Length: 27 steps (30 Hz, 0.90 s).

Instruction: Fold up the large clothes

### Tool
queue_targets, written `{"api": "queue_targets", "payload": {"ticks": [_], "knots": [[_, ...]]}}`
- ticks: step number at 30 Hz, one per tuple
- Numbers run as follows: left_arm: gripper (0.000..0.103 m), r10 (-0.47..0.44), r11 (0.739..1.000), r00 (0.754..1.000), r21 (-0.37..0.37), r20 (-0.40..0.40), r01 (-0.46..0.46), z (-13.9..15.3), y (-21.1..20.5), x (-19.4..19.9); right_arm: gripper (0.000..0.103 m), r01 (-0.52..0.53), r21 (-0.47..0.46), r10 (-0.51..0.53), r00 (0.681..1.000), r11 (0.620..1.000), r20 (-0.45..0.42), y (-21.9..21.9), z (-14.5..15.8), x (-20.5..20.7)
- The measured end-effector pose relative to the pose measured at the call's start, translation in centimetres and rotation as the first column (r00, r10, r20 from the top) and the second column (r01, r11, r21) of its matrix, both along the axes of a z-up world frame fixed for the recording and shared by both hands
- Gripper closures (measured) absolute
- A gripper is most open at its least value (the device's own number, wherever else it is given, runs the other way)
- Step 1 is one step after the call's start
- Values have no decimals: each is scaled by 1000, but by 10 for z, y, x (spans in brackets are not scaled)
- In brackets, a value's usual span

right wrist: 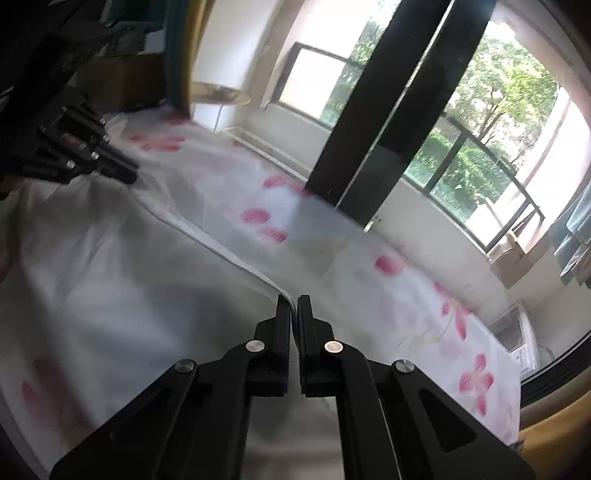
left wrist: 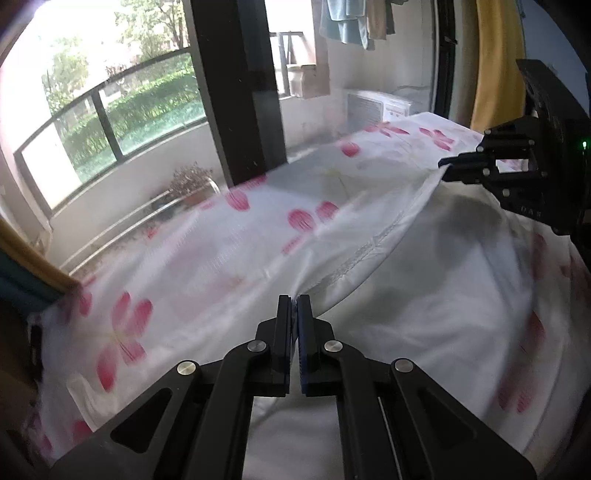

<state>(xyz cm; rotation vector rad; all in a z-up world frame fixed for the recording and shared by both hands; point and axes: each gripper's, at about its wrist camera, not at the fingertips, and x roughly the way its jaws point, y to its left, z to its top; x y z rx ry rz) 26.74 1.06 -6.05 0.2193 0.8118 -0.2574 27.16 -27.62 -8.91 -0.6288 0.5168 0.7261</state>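
A large white garment (left wrist: 424, 295) with a stitched hem is held up and stretched between my two grippers, above a bed sheet (left wrist: 207, 251) with pink flowers. My left gripper (left wrist: 294, 300) is shut on one end of the hem. My right gripper (left wrist: 448, 168) shows at the right of the left wrist view, shut on the other end. In the right wrist view my right gripper (right wrist: 294, 300) is shut on the hem of the garment (right wrist: 110, 266), and the left gripper (right wrist: 127, 171) pinches the far end at upper left.
The flowered sheet (right wrist: 369, 288) covers the bed below. A dark window post (left wrist: 236, 92) and glazed balcony lie beyond. A white air-conditioner unit (left wrist: 376, 107), hanging towels (left wrist: 343, 22), a yellow curtain (left wrist: 498, 62) and a potted plant (left wrist: 190, 184) stand around.
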Motion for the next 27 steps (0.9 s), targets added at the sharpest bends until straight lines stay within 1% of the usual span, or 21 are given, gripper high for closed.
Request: {"api": "queue_targets", "payload": {"ticks": [3,6,10,12,13,14,15,16,17,18,19,20,21,22,23,24,27], "knots": [[99,31,999,1000,-42,2,-31,2,9,16,101,21,21,-22,1000,1000,15,8,9,22],[99,68,996,998,-65,-3,-68,-2,19,36,101,32,30,-33,999,999,28,17,12,37],[99,118,990,992,-71,-34,-120,-13,28,62,101,57,12,-58,998,998,18,30,3,60],[97,159,984,986,-77,-58,-163,-20,36,74,100,85,6,-84,996,996,-14,33,-4,74],[92,175,981,982,-75,-68,-180,-21,38,78,100,95,3,-95,995,995,-26,34,-7,79],[82,192,978,978,-71,-77,-198,-22,41,82,100,111,-3,-111,993,994,-37,35,-10,84],[74,210,973,975,-83,-64,-215,-19,45,83,100,137,-17,-138,990,990,-41,34,-14,90],[55,222,970,974,-95,-47,-225,-15,50,82,99,159,-23,-160,986,987,-43,32,-16,96],[42,235,966,972,-106,-27,-237,-11,54,79,97,182,-28,-183,982,983,-46,29,-17,102],[40,248,961,969,-123,-7,-247,-5,59,75,96,211,-27,-212,976,977,-45,25,-17,106],[40,259,956,966,-140,6,-256,2,65,71,90,233,-23,-234,971,972,-43,20,-16,109],[40,275,951,961,-151,18,-269,9,71,66,81,252,-19,-253,967,968,-40,16,-14,110],[40,288,947,957,-157,28,-280,14,76,62,75,268,-14,-269,963,963,-34,10,-11,111],[40,301,943,953,-160,36,-292,19,81,57,63,279,-8,-279,960,960,-30,6,-9,111],[40,316,938,948,-164,40,-306,21,86,52,54,293,-1,-293,956,956,-27,0,-5,111],[40,335,931,941,-168,41,-324,25,92,45,52,312,6,-312,950,950,-24,-8,0,109],[40,382,913,923,-171,44,-370,31,107,14,52,347,15,-347,938,938,-17,-27,8,101]]}}
